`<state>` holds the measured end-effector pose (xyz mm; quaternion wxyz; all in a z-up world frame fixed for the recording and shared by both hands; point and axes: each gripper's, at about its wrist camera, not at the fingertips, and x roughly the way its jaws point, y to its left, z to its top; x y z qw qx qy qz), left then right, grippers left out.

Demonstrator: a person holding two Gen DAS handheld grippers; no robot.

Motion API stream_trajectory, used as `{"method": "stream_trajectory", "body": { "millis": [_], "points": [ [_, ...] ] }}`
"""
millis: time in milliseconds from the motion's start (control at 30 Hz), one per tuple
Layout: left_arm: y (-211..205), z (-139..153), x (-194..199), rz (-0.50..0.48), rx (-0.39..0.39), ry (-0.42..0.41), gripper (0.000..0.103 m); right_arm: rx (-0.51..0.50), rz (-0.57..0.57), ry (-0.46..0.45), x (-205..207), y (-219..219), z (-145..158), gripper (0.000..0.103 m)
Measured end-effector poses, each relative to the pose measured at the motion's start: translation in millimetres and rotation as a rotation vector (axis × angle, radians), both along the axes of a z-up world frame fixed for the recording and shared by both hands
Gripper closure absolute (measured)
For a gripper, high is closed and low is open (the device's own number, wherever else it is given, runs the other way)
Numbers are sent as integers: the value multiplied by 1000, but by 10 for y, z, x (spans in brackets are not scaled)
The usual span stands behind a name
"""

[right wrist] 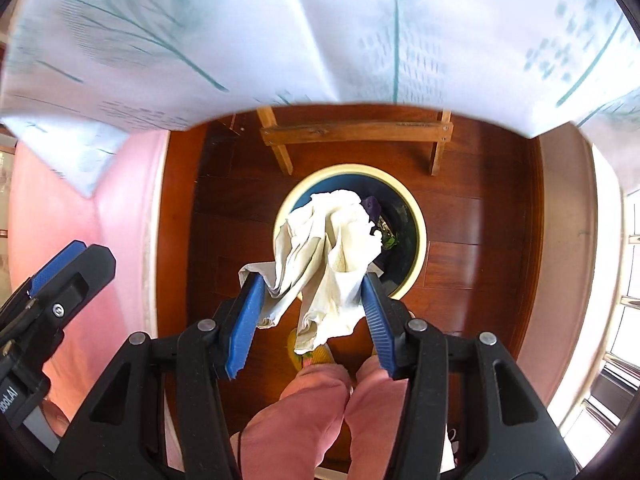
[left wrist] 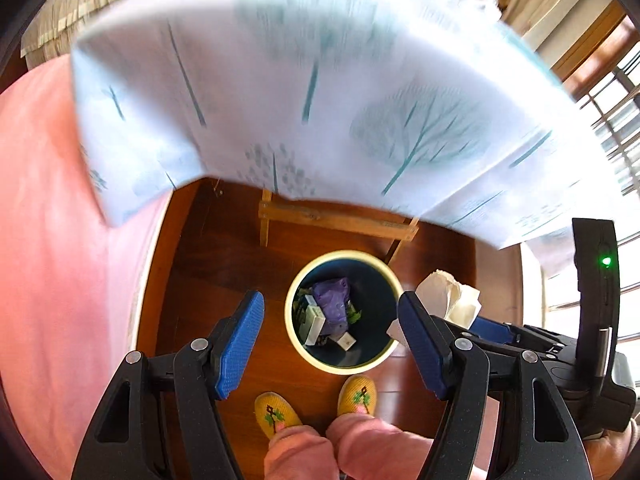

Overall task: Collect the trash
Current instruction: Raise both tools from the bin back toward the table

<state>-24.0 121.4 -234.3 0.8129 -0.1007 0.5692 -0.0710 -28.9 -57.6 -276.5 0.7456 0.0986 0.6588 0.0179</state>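
A round bin with a cream rim (left wrist: 289, 320) stands on the wooden floor and holds a purple bag (left wrist: 334, 304) and small boxes. My left gripper (left wrist: 331, 300) hangs above it, open, with nothing between its blue pads. My right gripper (right wrist: 312, 280) is shut on a crumpled white tissue (right wrist: 332, 248), which touches both pads and hangs over the near edge of the bin (right wrist: 420, 232). The left wrist view shows the same tissue (left wrist: 448, 296) to the right of the bin. At the lower left of the right wrist view is a pad of the left gripper (right wrist: 60, 264).
A white tablecloth with teal trees (left wrist: 320, 100) overhangs the top, blurred. Its wooden crossbar (left wrist: 336, 220) stands just behind the bin. A pink bedspread (left wrist: 48, 240) fills the left, and a window (left wrist: 616, 140) the right. The person's yellow slippers (left wrist: 276, 412) stand before the bin.
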Motion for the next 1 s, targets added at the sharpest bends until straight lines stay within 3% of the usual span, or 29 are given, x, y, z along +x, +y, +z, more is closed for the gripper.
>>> {"method": "stream_trajectory", "body": {
  "millis": [433,667,1000],
  "points": [
    [135,1621,-101,-76,-48,-209,31,44,-41,-122,-12,73,1535,56],
    [100,2419,-38,-134,-53,-330,21,60,-86,-240,55,39,2316,56],
    [78,2954,119,-185,-7,-375,21,69,-174,-383,103,-201,3069,56]
  ]
}}
